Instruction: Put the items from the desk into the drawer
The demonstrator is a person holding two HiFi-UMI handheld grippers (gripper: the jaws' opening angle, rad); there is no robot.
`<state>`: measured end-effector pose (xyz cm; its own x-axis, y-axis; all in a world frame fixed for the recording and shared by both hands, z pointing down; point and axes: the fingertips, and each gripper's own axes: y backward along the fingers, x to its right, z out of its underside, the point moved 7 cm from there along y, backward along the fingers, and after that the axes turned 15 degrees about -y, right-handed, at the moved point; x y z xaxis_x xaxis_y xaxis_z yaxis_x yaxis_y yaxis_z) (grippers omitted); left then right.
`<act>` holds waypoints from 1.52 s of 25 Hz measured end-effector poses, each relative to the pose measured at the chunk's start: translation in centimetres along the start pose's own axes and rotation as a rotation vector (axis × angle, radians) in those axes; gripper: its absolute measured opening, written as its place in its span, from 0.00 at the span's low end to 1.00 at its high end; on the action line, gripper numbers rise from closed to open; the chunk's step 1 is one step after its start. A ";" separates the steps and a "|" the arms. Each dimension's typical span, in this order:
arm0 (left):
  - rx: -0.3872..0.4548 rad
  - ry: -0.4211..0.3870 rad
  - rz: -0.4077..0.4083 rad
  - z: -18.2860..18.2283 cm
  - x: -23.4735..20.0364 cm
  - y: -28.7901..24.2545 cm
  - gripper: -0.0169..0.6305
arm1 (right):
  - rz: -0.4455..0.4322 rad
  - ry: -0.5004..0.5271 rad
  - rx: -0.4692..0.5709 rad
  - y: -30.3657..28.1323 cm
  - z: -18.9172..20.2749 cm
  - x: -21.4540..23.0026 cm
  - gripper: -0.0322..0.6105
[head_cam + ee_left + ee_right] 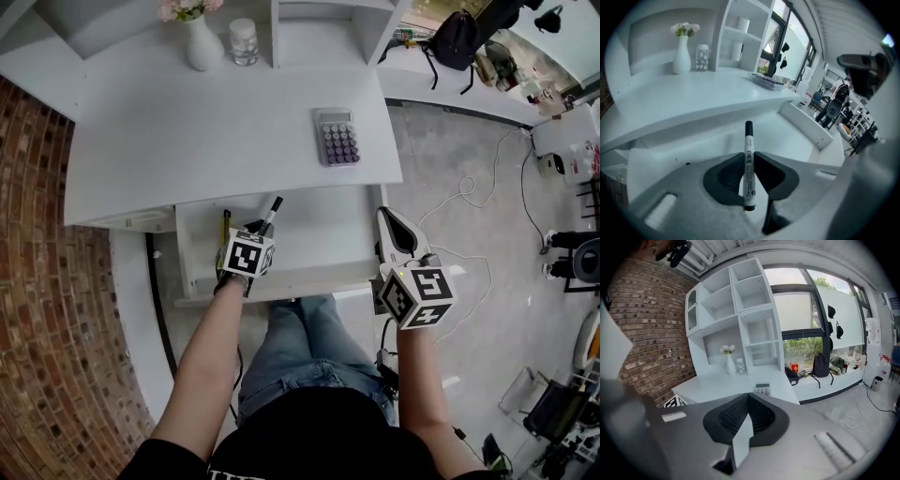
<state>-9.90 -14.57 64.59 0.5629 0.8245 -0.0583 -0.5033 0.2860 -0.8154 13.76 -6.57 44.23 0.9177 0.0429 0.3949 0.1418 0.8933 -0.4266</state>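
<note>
Left gripper is clenched on a white marker pen with a black cap, its two dark pads pressing the barrel from either side, the capped end sticking out past the tips. Right gripper has its jaws brought together with nothing between them; in the head view it hangs just off the drawer's right front corner. Behind both stands the wide white desk, with a white open-shelf unit rising from its back edge against a red brick wall. Below the desk's front edge a shallow white drawer is pulled out, and the held marker is over the drawer's left half, angled toward the desk. On the desktop, near its right front edge, lies a grey calculator with purple keys. At the back of the desk stands a white vase of pale pink flowers, with a small clear glass jar just beside it. A slim yellow-and-black object lies in the drawer's left side, close to the left gripper; I cannot tell what it is.
</note>
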 end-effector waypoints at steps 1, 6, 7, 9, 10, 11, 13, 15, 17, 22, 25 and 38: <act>-0.033 -0.004 0.011 0.1 0.1 -1.0 0.13 | 0.002 0.004 -0.004 -0.2 0.0 0.2 0.06; -0.214 -0.001 -0.007 1.1 0.1 -4.2 0.13 | 0.008 0.005 -0.021 -0.5 0.0 0.8 0.06; -0.235 -0.004 -0.016 1.1 0.1 -4.5 0.13 | 0.010 0.006 -0.023 -0.5 0.0 0.8 0.06; -0.264 -0.014 -0.028 1.1 0.0 -5.0 0.13 | 0.017 0.008 -0.023 -0.4 -0.1 1.1 0.06; -0.279 -0.016 -0.031 1.1 0.0 -5.3 0.13 | 0.023 0.008 -0.023 -0.3 -0.1 1.3 0.06; -0.294 -0.015 -0.030 1.3 0.1 -5.6 0.13 | 0.028 0.006 -0.023 -0.2 -0.1 1.6 0.06; -0.315 -0.005 -0.018 1.5 0.4 -6.0 0.13 | 0.036 0.006 -0.025 0.0 -0.2 2.0 0.06; -0.291 0.009 0.004 1.1 0.9 -6.1 0.13 | 0.041 0.008 -0.026 0.4 -0.3 2.3 0.06; -0.301 0.026 -0.021 1.4 0.8 -6.2 0.13 | 0.046 0.009 -0.025 0.7 -0.5 2.5 0.06; -0.242 0.085 0.001 0.0 1.5 -6.0 0.54 | 0.050 0.006 -0.016 1.1 -1.0 2.8 0.06; -0.157 0.149 -0.041 -0.7 1.4 -5.5 0.91 | 0.044 0.005 -0.009 1.3 -1.2 2.8 0.06; 0.144 0.278 -0.249 -3.3 -1.1 5.4 0.93 | -0.014 0.031 0.070 1.9 -4.1 1.3 0.06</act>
<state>-11.08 -15.48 58.35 0.8253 0.5633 -0.0390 -0.4050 0.5424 -0.7361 16.69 -6.62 40.61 0.9269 0.0172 0.3748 0.1296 0.9228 -0.3627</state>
